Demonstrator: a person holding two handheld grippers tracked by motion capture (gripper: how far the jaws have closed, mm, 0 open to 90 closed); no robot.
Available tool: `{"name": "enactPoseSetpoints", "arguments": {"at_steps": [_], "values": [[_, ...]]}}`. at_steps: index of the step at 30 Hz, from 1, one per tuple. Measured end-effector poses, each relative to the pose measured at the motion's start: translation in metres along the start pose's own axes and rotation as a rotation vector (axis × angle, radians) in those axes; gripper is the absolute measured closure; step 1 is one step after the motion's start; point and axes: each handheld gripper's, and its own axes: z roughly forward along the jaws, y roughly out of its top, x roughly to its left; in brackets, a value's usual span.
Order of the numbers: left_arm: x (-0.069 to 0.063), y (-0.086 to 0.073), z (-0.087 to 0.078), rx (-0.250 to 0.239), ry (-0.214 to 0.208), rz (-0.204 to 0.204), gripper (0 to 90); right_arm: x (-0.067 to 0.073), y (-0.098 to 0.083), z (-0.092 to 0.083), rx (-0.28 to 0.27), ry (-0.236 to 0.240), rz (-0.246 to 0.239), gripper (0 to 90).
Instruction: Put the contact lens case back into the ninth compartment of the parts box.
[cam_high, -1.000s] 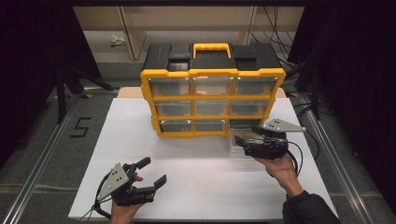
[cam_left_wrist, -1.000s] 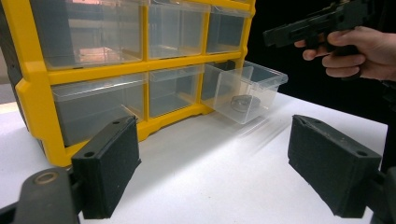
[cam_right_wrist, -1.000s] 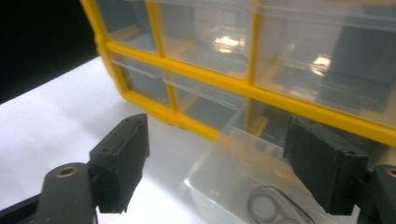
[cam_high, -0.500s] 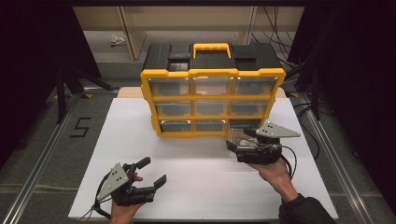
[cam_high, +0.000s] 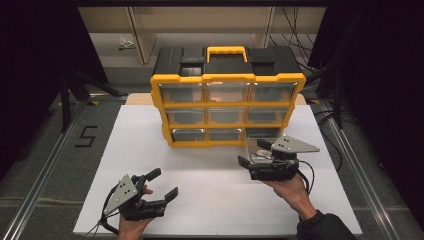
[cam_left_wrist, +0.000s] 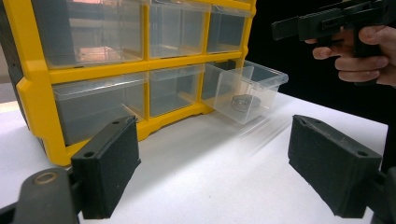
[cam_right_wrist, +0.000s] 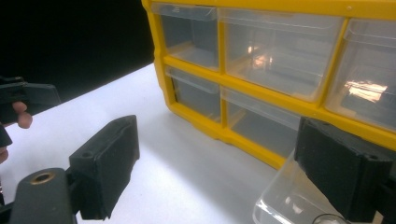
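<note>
- At the organizer's (cam_high: 227, 100) bottom-right bay, the clear drawer (cam_left_wrist: 245, 91) stands pulled out, a small round part (cam_left_wrist: 242, 102) inside.
- My right gripper (cam_high: 246, 159) has just been opening; nothing sits between its jaws.
- My left gripper (cam_high: 164, 184) rests open, well apart.
- I reach into the drawer squarely, avoiding its walls.

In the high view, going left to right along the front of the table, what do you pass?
Left gripper → bare white table → right gripper, its jaws having just been opening, by the pulled-out clear drawer.
</note>
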Motion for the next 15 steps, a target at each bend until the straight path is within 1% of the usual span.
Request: {"name": "enactPoseSetpoints", "arguments": {"at_steps": [15], "values": [[0.0005,-0.0002,-0.0002,-0.001,-0.002,-0.001,16.2,0.0065,-0.0063,-0.0034,-0.053,0.009,-0.012,14.9]]}}
